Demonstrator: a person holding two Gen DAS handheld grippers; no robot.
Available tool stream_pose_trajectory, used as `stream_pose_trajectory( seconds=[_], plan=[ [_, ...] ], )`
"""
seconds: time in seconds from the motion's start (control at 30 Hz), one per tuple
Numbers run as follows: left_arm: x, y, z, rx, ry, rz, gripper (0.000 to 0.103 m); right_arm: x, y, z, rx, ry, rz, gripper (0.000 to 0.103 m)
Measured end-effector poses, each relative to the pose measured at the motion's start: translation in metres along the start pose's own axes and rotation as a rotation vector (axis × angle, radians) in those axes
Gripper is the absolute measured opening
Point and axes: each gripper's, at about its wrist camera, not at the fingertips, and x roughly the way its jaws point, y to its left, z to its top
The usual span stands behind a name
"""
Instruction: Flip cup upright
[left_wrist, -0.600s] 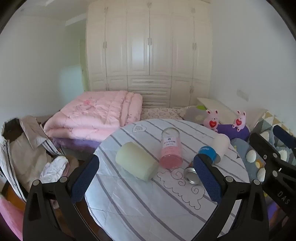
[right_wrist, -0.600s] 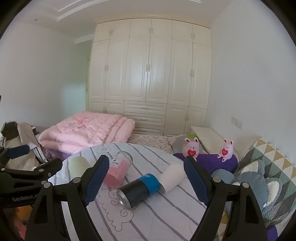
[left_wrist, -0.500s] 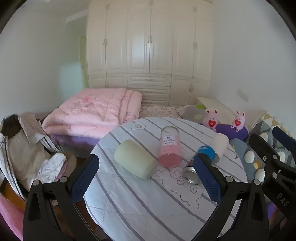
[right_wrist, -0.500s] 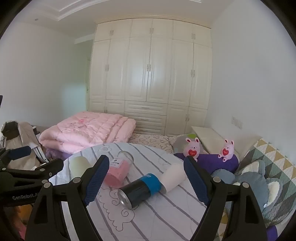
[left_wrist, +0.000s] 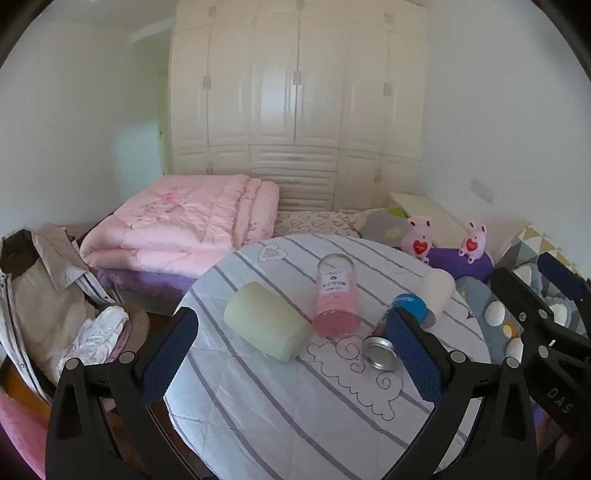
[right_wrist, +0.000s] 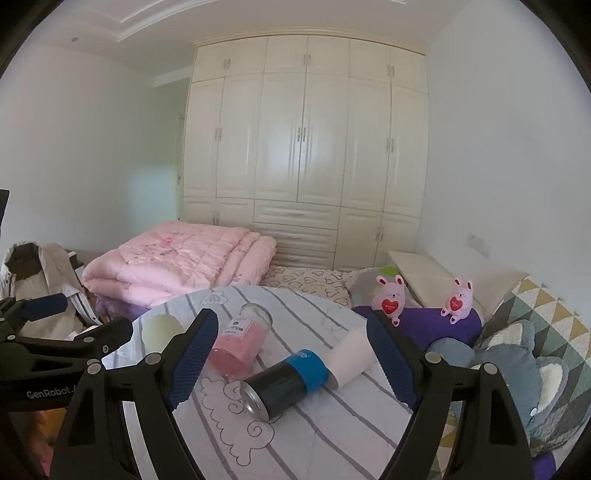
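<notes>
Left gripper (left_wrist: 291, 354): spread wide, holding nothing, above near table (left_wrist: 258, 424) edge. Right gripper (right_wrist: 291, 358): spread wide, holding nothing. On table, all lying on sides: green cup (left_wrist: 266, 325) at 9 o'clock; pink jar (left_wrist: 336, 295) at centre; dark can (right_wrist: 284, 380) at 3 o'clock, touching white cup (right_wrist: 349, 356).

On the counter (left_wrist: 280, 424) four cups lie on their sides: a wide cup (left_wrist: 266, 326) at left, a jar (left_wrist: 336, 295) right of it, a can (left_wrist: 391, 332) farther right, touching a paper cup (left_wrist: 437, 290) at far right.
</notes>
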Motion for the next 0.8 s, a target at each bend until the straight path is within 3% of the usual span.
stream_pose_trajectory(
  seconds=[0.8],
  plan=[
    [0.015, -0.04, 0.011, 0.081, 0.029, -0.092, 0.103, 0.001, -0.032, -0.003, 0.055, 0.008, -0.058, 0.084]
  ],
)
